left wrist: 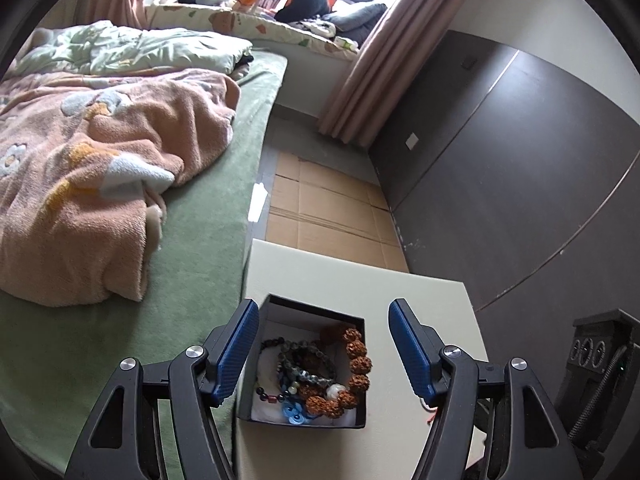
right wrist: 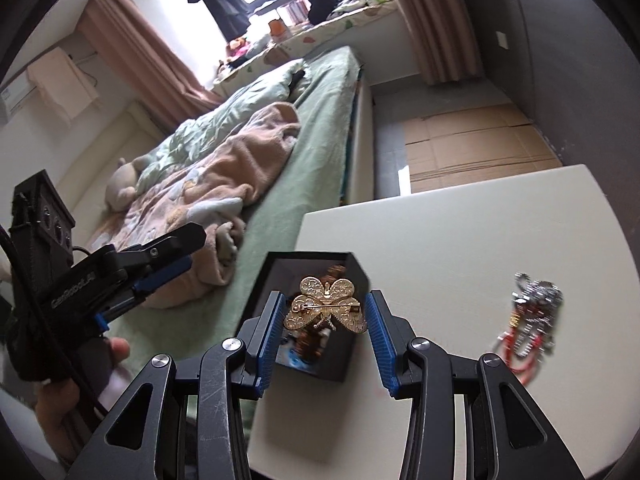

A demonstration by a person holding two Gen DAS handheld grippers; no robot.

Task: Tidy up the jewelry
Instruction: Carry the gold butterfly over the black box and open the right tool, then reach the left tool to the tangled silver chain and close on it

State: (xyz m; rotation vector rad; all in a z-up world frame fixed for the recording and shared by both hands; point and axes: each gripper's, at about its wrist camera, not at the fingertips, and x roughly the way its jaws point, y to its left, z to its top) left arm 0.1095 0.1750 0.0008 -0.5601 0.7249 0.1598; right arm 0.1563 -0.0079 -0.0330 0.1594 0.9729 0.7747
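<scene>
At centre frame we see the right gripper [right wrist: 325, 316], jaws part-closed on the gold brooch [right wrist: 326, 306], poised directly above the black box [right wrist: 357, 276]; the left gripper's [left wrist: 323, 348] jaws gape empty.

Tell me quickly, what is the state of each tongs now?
Left tongs: open, holding nothing.
Right tongs: cannot tell if gripping the gold butterfly brooch.

Black gripper [left wrist: 322, 354] frames, blue ribbed pads [right wrist: 267, 346], silver screws, black cable, bare-skinned hand [right wrist: 60, 396].

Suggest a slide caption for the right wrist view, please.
Right gripper poised around a gold butterfly brooch above the black box.
</scene>
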